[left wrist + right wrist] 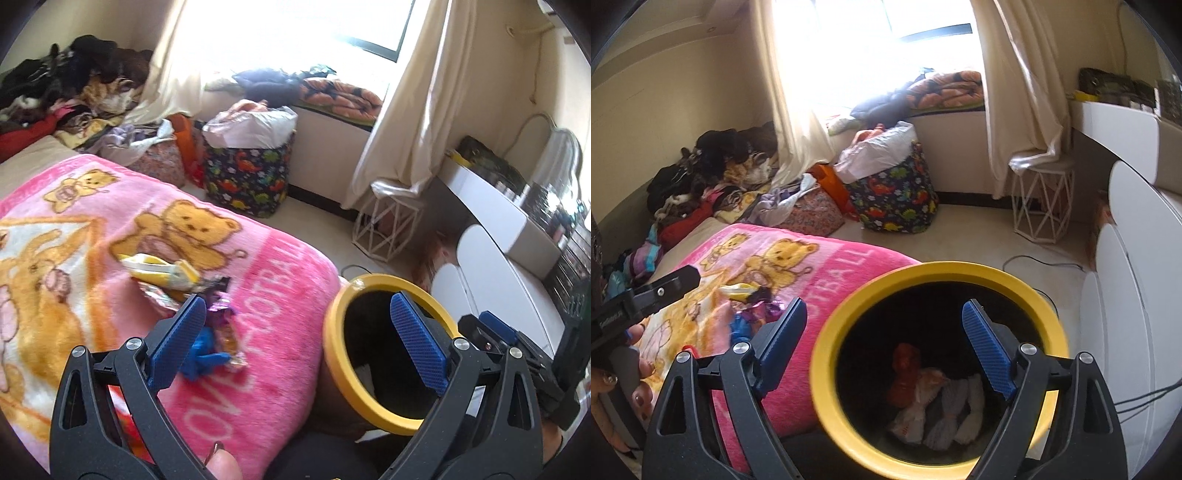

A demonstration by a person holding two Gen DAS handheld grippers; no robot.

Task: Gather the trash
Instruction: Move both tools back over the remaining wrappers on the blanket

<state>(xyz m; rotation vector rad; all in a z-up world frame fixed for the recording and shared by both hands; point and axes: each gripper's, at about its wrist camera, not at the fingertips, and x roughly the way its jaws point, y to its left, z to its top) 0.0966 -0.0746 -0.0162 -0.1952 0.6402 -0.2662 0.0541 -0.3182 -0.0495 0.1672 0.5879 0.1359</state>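
While both grippers stand wide apart holding nothing, the left gripper hangs over wrappers lying on the pink blanket at centre left. Lower centre, the right gripper hovers over the yellow-rimmed bin, crumpled trash inside.

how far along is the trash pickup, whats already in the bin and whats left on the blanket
Done: several crumpled wrappers already lie in the yellow-rimmed bin. In hand: nothing; left gripper and right gripper are both open. Left: a cluster of wrappers remains on the pink blanket.
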